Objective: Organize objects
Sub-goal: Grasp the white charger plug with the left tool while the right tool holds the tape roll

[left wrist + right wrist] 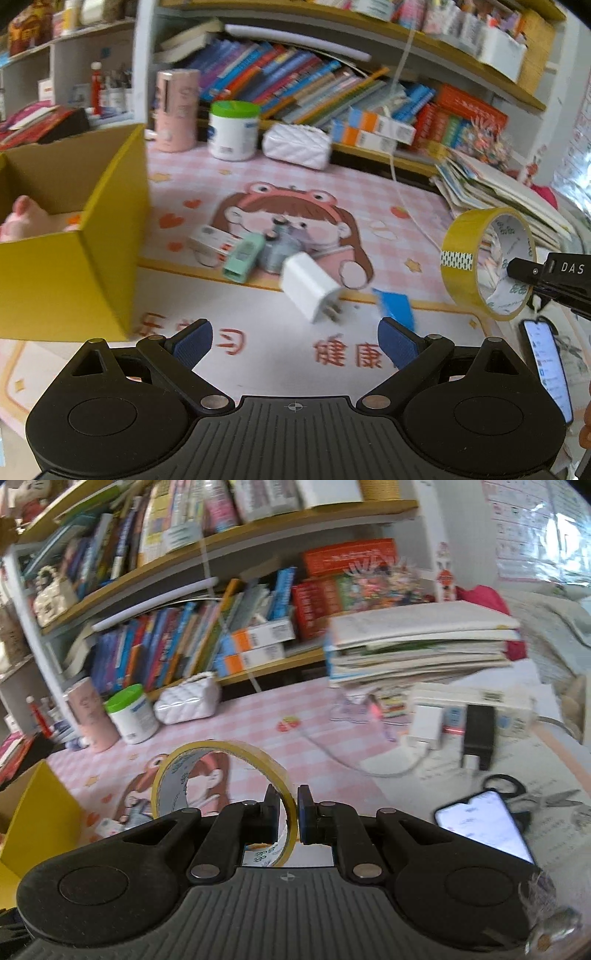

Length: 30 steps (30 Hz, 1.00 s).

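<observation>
While the right gripper [287, 814] pinches the wall of a yellow tape roll [221, 775] between its pads, one inside the ring and one outside, the roll hangs clear above the tabletop [258, 354]. The left gripper [295, 341] hovers with its fingers spread wide and nothing between them.

To the left of the left gripper stands a yellow cardboard box [92, 240], open on top, with a pink plush toy [26, 218] lying inside; the rest of its contents is cut off by the frame.

Ahead of the left gripper, on the pink cartoon mat, a white charger plug [310, 288] lies just beside a cluster of small things: a mint-green device [243, 258], a small white box [210, 238] and a grey piece that is too blurred to name. A blue scrap [395, 304] lies just ahead of its right finger. Farther back stand a pink cylinder [175, 110], a green-lidded tub [233, 129] and a quilted white pouch [297, 146].

To the right of the right gripper lie a lit phone [484, 825] and scissors [524, 797], with a power strip [469, 712] beyond. A book stack [417, 646] rises behind it.
</observation>
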Tool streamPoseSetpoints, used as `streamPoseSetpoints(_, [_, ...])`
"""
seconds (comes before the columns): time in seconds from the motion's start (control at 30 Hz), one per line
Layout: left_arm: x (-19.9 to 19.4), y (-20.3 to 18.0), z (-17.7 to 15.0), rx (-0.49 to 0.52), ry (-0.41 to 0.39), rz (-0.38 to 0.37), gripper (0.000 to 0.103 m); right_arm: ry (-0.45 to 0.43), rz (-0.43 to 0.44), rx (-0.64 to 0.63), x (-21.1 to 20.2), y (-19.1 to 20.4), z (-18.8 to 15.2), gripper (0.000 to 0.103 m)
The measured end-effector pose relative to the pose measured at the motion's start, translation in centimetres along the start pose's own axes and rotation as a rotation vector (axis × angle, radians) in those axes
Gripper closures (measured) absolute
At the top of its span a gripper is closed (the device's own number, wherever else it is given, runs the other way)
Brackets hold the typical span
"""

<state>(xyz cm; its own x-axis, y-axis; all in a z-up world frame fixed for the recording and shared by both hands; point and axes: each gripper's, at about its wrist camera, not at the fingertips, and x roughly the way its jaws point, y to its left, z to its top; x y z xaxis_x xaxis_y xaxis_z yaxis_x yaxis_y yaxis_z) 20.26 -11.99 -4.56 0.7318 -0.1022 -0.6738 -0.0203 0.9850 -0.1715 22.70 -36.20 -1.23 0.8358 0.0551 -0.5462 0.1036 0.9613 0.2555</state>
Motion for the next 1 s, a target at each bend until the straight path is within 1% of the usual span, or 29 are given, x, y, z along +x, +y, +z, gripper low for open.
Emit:
streamPoseSetpoints(0.1, [0.9,-0.6,0.0,0.008,0.019,-0.003,0.006,0.007,-0.023,0.008,0.1,-0.9,-0.1,0.094])
streamPoseSetpoints(0.17, [1.4,-0.9,0.1,0.015,0.021,0.018,0.006,0.017,-0.031,0.012,0.2,-1.3,-0.1,0.094])
streamPoseSetpoints(0.27, [2.4,-1.1,0.6,0.02,0.008,0.025,0.007,0.032,-0.026,0.007,0.4,-1.7,-0.2,0.094])
streamPoseSetpoints(0.3, [3.0,-1.2,0.9,0.02,0.008,0.03,0.009,0.033,-0.023,0.0,0.5,-1.7,-0.2,0.094])
streamPoseSetpoints(0.37, [4.1,-1.4,1.6,0.015,0.02,0.025,0.017,0.033,-0.015,-0.016,0.7,-1.4,-0.2,0.094])
streamPoseSetpoints(0.43, [5.4,-1.7,2.1,0.008,0.03,0.02,0.022,0.031,-0.006,-0.035,0.9,-1.2,-0.1,0.094])
streamPoseSetpoints(0.47, [6.0,-1.8,2.3,0.009,0.035,0.025,0.027,0.031,-0.003,-0.044,1.0,-1.0,-0.1,0.094])
streamPoseSetpoints(0.53, [7.5,-2.0,2.6,0.011,0.053,0.042,0.034,0.033,0.003,-0.061,1.2,-0.8,0.0,0.094])
streamPoseSetpoints(0.57, [8.2,-2.0,2.7,0.008,0.068,0.05,0.039,0.037,0.006,-0.067,1.3,-0.8,0.0,0.094])
streamPoseSetpoints(0.6, [8.9,-1.9,2.8,0.001,0.086,0.058,0.041,0.041,0.007,-0.071,1.4,-0.7,0.0,0.094])
streamPoseSetpoints(0.67, [9.9,-1.7,2.7,-0.008,0.119,0.074,0.05,0.053,0.008,-0.077,1.6,-0.8,0.0,0.094])
streamPoseSetpoints(0.7, [10.2,-1.7,2.6,-0.008,0.124,0.08,0.051,0.057,0.008,-0.08,1.7,-0.8,0.0,0.094])
streamPoseSetpoints(0.73, [10.2,-1.9,2.5,0.009,0.112,0.093,0.058,0.06,0.008,-0.082,1.8,-0.8,-0.1,0.094])
streamPoseSetpoints(0.77, [10.3,-2.1,2.4,0.026,0.109,0.108,0.061,0.062,0.007,-0.083,1.8,-0.8,0.0,0.094])
streamPoseSetpoints(0.8, [10.3,-2.2,2.4,0.034,0.108,0.112,0.062,0.063,0.005,-0.083,1.9,-0.8,0.0,0.094])
streamPoseSetpoints(0.9, [9.9,-2.2,2.3,0.055,0.104,0.108,0.069,0.065,-0.002,-0.079,1.9,-0.9,-0.1,0.094])
streamPoseSetpoints(0.93, [9.7,-2.1,2.3,0.053,0.105,0.104,0.074,0.066,-0.003,-0.079,1.8,-0.9,-0.1,0.094])
streamPoseSetpoints(0.97, [9.4,-1.9,2.3,0.043,0.107,0.096,0.076,0.067,-0.003,-0.079,1.8,-0.8,-0.2,0.094])
streamPoseSetpoints(1.0, [9.0,-1.6,2.2,0.03,0.105,0.082,0.077,0.068,-0.003,-0.079,1.8,-0.6,-0.2,0.094])
